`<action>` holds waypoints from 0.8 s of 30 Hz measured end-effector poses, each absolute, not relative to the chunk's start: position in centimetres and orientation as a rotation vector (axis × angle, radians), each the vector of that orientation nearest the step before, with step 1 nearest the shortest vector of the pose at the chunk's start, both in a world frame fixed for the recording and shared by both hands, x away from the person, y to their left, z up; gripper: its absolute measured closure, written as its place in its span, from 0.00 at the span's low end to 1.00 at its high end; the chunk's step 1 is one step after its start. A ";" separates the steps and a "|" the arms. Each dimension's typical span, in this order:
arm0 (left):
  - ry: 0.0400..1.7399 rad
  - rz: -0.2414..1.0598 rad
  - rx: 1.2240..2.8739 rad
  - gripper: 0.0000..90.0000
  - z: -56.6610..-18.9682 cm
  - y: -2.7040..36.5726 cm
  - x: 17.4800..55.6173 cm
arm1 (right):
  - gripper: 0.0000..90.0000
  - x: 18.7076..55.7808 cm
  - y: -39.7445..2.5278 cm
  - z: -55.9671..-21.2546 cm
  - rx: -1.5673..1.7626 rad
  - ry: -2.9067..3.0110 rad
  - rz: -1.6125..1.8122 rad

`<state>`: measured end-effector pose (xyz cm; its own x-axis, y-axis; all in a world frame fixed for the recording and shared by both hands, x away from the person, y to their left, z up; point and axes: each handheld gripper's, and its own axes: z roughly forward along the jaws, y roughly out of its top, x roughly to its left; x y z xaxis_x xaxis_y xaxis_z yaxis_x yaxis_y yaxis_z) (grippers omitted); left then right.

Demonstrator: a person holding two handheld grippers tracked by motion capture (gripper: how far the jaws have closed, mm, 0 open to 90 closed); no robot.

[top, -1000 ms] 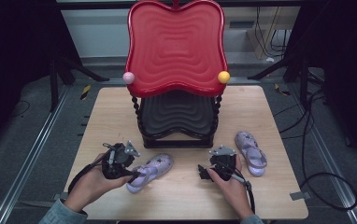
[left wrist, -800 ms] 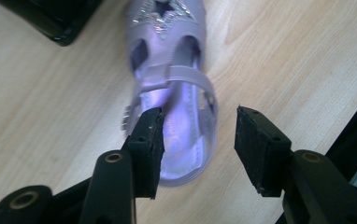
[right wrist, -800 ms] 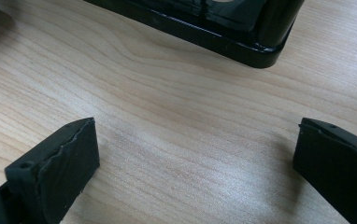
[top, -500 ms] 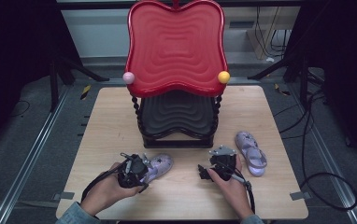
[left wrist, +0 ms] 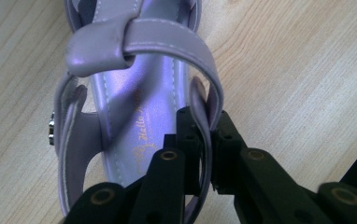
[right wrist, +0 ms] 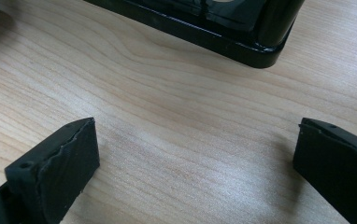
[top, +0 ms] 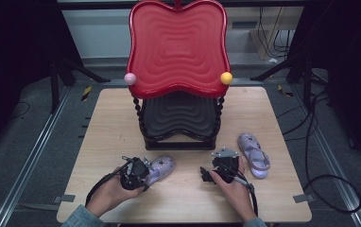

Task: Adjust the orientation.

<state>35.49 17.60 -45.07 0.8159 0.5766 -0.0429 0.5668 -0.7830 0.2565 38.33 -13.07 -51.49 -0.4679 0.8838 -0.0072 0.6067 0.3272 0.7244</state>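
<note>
Since the earlier frame, the left hand-held gripper has closed on the near sandal's side strap, lifting not yet begun, while the right hand-held gripper hovers wide open, the other sandal beside it.

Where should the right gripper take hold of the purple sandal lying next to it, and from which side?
Grip the second sandal by its heel strap, coming down from above. It lies flat on the table, sole down, so the raised strap is the thin edge the fingers can straddle. The left gripper holds the other sandal that way. The right gripper is open over bare wood.
</note>
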 end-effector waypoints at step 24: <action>0.876 -0.108 2.447 0.96 -42.4 19.8 36.4 | 0.01 38.3 -13.1 -51.5 1.317 2.196 0.936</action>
